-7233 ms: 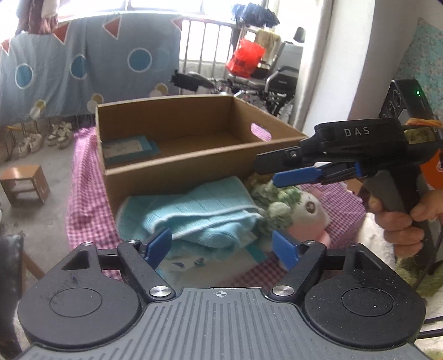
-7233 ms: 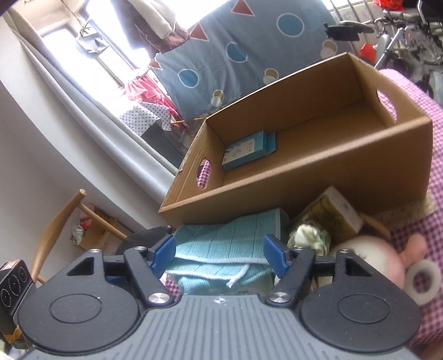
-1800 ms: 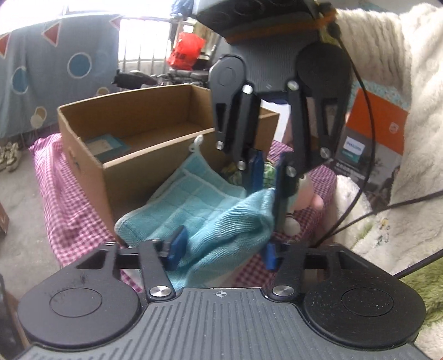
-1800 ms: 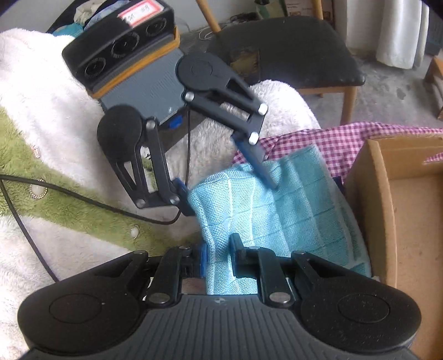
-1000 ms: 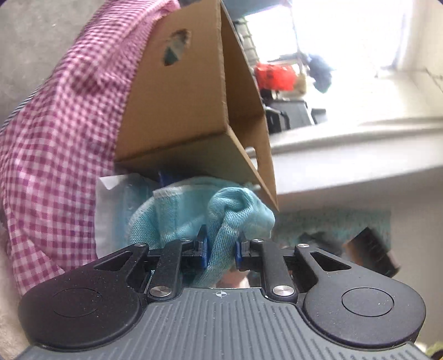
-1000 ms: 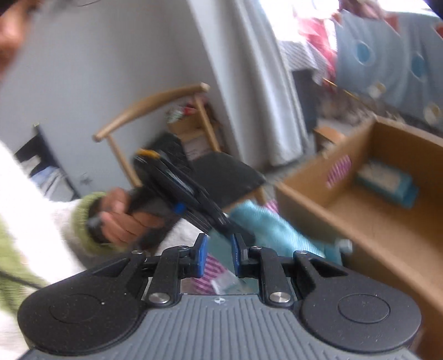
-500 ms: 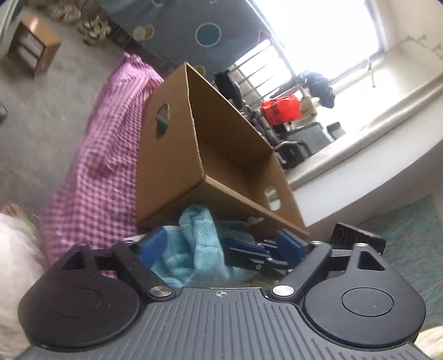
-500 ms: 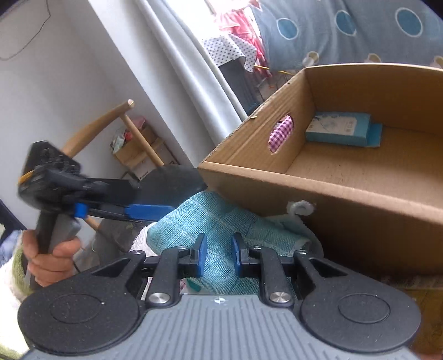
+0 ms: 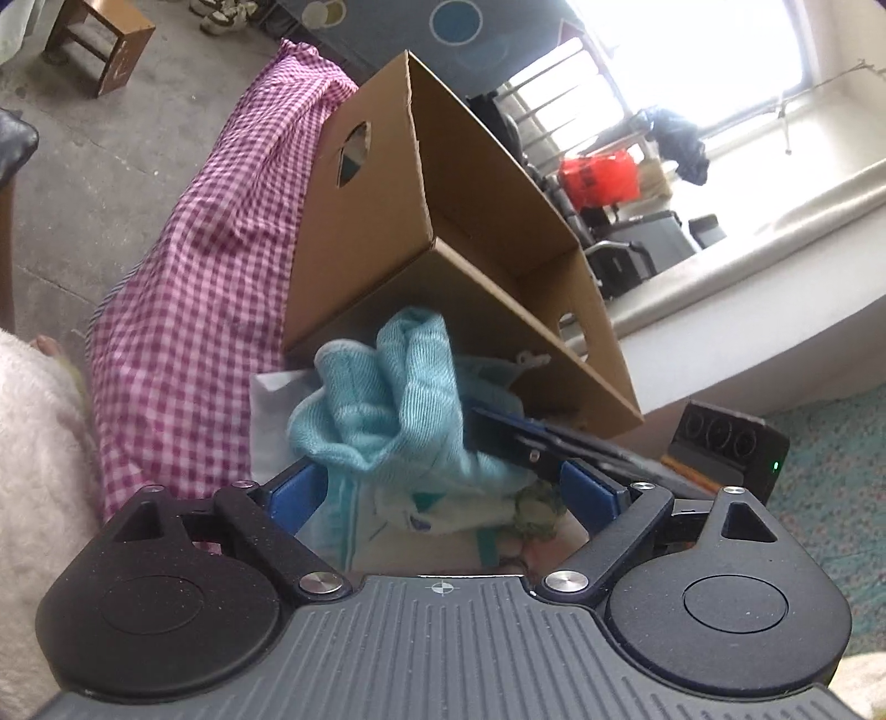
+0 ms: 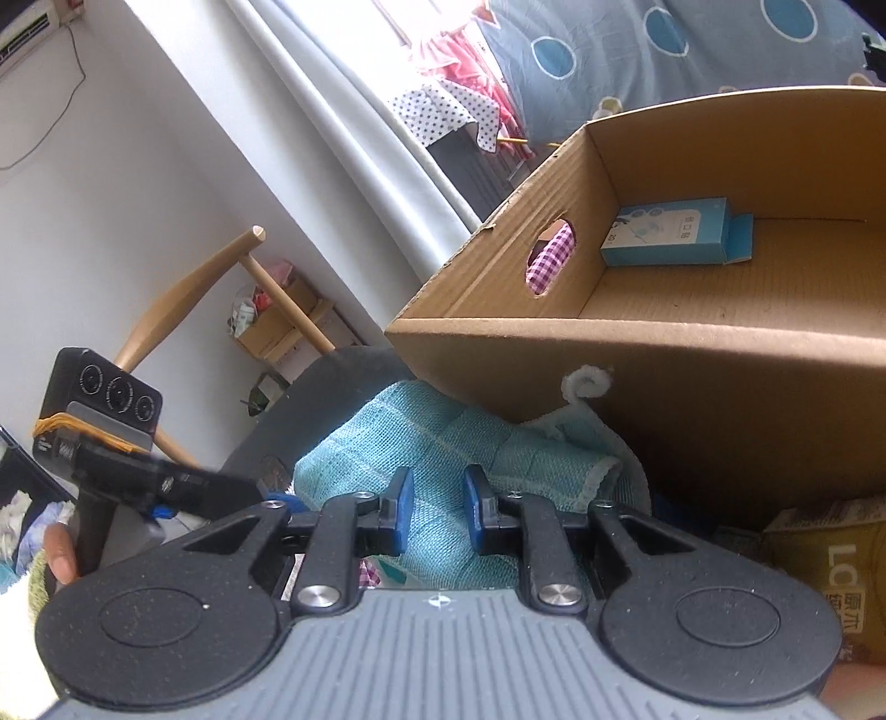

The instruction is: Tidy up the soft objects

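A pink checked cloth (image 9: pixel 183 310) drapes over the desk. A small wooden stool (image 9: pixel 94 41) stands on the grey floor beyond. A wooden chair (image 10: pixel 221 288) sits by the white wall, a patterned blue sheet (image 10: pixel 692 50) hangs near the bright window, and something red (image 9: pixel 598 180) rests by the railing.

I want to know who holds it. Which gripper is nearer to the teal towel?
Right. The right gripper is shut on a fold of the teal towel. The left gripper, whose jaws have just been opening, stands open beside it without pressing on it.
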`<state>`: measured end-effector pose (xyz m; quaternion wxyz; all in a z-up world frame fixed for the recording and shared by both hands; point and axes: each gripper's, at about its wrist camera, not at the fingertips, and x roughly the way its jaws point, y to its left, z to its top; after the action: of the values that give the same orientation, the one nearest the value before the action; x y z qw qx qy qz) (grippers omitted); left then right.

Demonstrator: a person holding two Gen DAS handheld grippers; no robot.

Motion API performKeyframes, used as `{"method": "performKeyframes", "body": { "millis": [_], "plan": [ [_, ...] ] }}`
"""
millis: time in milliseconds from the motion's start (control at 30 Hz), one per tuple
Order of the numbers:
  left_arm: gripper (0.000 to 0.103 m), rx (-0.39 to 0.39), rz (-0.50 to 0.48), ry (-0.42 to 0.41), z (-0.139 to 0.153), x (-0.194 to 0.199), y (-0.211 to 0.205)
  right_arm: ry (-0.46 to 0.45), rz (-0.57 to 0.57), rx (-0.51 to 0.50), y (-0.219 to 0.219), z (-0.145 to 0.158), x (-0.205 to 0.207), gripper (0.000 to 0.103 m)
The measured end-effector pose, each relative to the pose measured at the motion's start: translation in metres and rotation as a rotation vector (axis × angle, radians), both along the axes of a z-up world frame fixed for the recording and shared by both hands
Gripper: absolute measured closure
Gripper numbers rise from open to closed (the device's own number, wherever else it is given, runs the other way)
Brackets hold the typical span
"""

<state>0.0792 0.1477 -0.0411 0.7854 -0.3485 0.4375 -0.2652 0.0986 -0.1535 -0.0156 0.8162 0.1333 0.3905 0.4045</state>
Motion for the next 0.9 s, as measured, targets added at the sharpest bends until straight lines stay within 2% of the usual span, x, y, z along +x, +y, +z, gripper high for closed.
{"method": "performKeyframes", "body": {
  "millis": [100,200,333,467,533,667,700,767,800,833,900],
  "plan": [
    [0.015,-0.018,0.01,-0.048,0.01,0.0,-0.002,0.002,-0.01,0.018,-0.003,-0.002,-0.001,0.082],
    [0.022,-0.037,0.017,-0.105,0.019,-0.002,-0.001,0.0,-0.012,0.041,-0.006,-0.004,-0.002,0.082],
    [0.044,-0.022,0.023,-0.051,0.009,0.011,-0.006,-0.005,-0.011,0.06,-0.009,-0.005,-0.003,0.082],
    [0.06,-0.002,0.023,0.001,0.002,0.021,-0.011,-0.027,-0.002,0.053,-0.009,-0.005,-0.004,0.081],
    [0.08,0.029,0.029,0.008,0.003,0.023,-0.013,-0.033,-0.004,0.054,-0.009,-0.006,-0.005,0.08],
    [0.087,0.05,0.048,0.019,0.006,0.023,-0.008,-0.021,-0.028,0.081,-0.014,-0.003,-0.01,0.079],
    [0.087,0.054,0.048,0.022,0.007,0.023,-0.007,-0.02,-0.034,0.087,-0.017,-0.001,-0.012,0.077],
    [0.087,0.054,0.045,0.031,0.008,0.02,-0.004,-0.022,-0.042,0.1,-0.021,0.004,-0.022,0.062],
    [0.087,0.046,0.045,0.035,0.007,0.018,-0.001,-0.02,-0.046,0.112,-0.024,0.006,-0.027,0.045],
    [0.087,0.038,0.045,0.04,0.006,0.015,0.002,-0.016,-0.046,0.127,-0.026,0.008,-0.033,0.036],
    [0.087,0.033,0.054,0.046,0.002,0.011,0.008,-0.005,-0.048,0.136,-0.03,0.012,-0.044,0.035]
  ]
}}
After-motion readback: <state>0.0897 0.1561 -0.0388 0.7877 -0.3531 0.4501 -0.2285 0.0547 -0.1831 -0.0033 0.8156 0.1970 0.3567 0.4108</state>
